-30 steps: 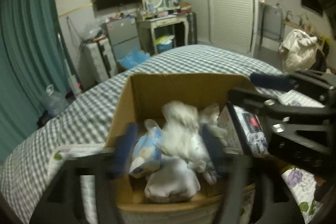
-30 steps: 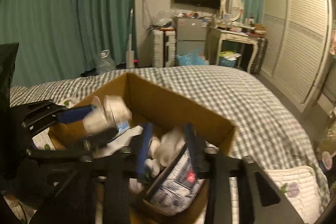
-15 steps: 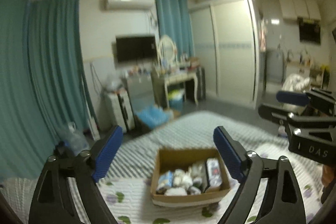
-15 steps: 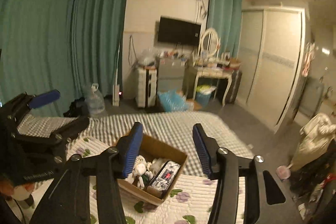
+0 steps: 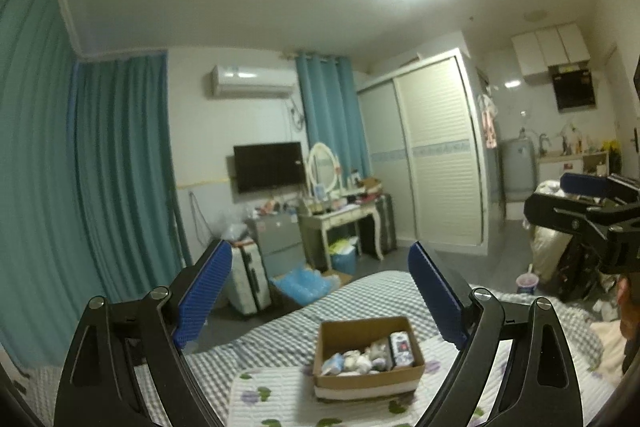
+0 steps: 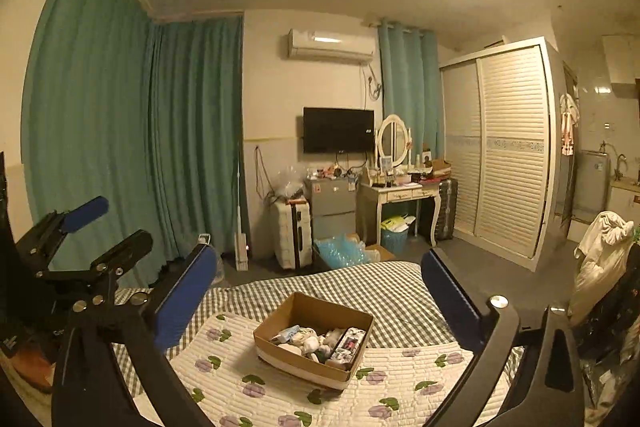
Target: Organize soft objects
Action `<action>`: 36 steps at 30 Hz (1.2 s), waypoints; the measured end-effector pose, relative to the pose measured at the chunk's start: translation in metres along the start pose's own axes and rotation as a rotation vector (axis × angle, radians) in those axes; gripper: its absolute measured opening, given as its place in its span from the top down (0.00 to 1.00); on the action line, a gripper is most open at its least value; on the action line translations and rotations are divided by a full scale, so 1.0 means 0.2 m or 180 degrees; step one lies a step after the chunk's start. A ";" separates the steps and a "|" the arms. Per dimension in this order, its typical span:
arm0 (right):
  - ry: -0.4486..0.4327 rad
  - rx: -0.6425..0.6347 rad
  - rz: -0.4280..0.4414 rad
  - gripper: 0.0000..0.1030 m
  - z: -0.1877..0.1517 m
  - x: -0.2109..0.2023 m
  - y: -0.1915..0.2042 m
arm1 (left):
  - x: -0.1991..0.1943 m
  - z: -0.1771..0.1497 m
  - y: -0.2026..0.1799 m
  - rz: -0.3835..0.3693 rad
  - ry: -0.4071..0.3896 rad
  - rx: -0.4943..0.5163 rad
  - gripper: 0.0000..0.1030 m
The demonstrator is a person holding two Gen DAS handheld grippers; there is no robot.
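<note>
Cardboard box [image 5: 368,375] of soft items on bed, well below left gripper [image 5: 320,303] and right gripper [image 6: 320,301], both wide open, empty.

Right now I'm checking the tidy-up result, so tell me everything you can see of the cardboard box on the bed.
The cardboard box is a shallow, open-topped brown carton with a pale band round its base. It sits flat on the floral quilted pad, which lies on the checked bedspread. Inside lie small white and pale-blue soft items and a printed packet along one side. Neither gripper touches it.
</note>
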State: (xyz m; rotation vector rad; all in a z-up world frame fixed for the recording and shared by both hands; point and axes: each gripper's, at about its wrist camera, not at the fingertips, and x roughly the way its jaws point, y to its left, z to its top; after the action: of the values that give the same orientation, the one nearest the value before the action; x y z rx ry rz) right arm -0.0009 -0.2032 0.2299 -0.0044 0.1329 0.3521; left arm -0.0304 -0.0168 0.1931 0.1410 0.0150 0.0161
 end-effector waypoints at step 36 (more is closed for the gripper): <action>0.0602 0.0111 -0.0401 0.00 -1.13 0.56 -0.06 | 0.34 -0.98 -0.09 -0.0004 0.0799 -0.0312 0.11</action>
State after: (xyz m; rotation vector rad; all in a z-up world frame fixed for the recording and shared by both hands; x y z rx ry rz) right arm 0.0790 -0.1820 -0.0094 -0.0114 0.3245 0.2231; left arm 0.0338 -0.0069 -0.0050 0.0402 0.2646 0.0332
